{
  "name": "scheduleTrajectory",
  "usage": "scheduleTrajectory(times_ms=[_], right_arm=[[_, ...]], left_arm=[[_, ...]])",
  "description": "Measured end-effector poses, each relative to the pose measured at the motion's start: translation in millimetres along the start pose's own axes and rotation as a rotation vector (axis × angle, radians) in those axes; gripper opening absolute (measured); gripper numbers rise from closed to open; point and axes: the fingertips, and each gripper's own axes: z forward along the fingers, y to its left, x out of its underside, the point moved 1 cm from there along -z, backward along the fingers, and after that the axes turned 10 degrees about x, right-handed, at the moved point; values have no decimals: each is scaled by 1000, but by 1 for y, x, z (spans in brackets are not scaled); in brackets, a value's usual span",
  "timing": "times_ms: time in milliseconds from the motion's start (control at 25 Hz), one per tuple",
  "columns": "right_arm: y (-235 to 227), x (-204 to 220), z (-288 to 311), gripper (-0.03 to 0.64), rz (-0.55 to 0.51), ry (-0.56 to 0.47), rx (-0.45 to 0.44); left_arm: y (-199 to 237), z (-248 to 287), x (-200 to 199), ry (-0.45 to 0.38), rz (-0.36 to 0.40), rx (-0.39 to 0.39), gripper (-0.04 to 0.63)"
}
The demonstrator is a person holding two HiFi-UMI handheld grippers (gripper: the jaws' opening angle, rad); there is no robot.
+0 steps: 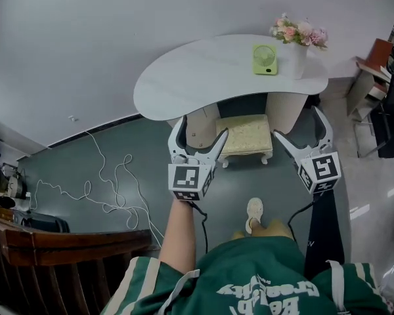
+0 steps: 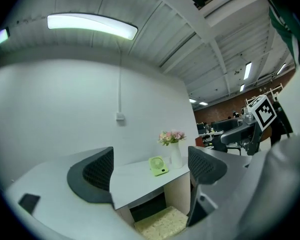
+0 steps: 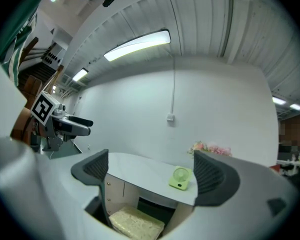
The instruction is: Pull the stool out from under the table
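Left gripper (image 1: pixel 203 126): your jaws are spread wide with nothing between them. It hangs in the air just in front of the stool's left end and touches nothing.
Right gripper (image 1: pixel 297 122): spread wide too, and holding nothing. It hangs off the stool's right end, in front of the right pedestal (image 1: pixel 285 110).
Count: two grippers, one stool, one table, two pedestals under it, one fan, one vase.
Stool (image 1: pixel 244 135): a cream cushion on short white legs, standing on the floor between the left pedestal (image 1: pixel 198 117) and the right pedestal. Its back part is tucked beneath the table top. Its front edge and two front legs show out toward you.
Stool axis: the long axis runs left to right in the head view, along the table's front edge. One long side faces you.
Table (image 1: pixel 197 77): one white curved top, set against the wall.
Fan (image 1: pixel 265 59): green, on the right half of the table.
Vase (image 1: pixel 294 63): white, with pink flowers, just right of the fan.
Floor: a white cable (image 1: pixel 111 176) loops at the left, well apart from the stool.
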Motion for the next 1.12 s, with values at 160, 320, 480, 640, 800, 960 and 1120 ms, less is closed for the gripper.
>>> scheduleTrajectory(times_ms=[160, 320, 480, 640, 800, 960, 1120], right_arm=[[-27, 8, 46, 546, -4, 11, -26], [-42, 21, 88, 546, -2, 26, -58], [-52, 33, 122, 546, 3, 41, -99], [-60, 39, 146, 546, 21, 36, -122], [-64, 44, 160, 546, 28, 34, -134], [-68, 46, 165, 546, 42, 32, -156], [-72, 45, 169, 546, 60, 23, -157]], left_arm=[[18, 48, 7, 12, -9, -31, 469], [34, 85, 15, 32, -14, -42, 469], [45, 113, 26, 59, -21, -51, 469], [55, 133, 33, 81, -13, -66, 469], [62, 145, 35, 90, -3, -73, 469], [63, 155, 38, 104, -6, -66, 469], [63, 164, 32, 107, 5, -58, 469]])
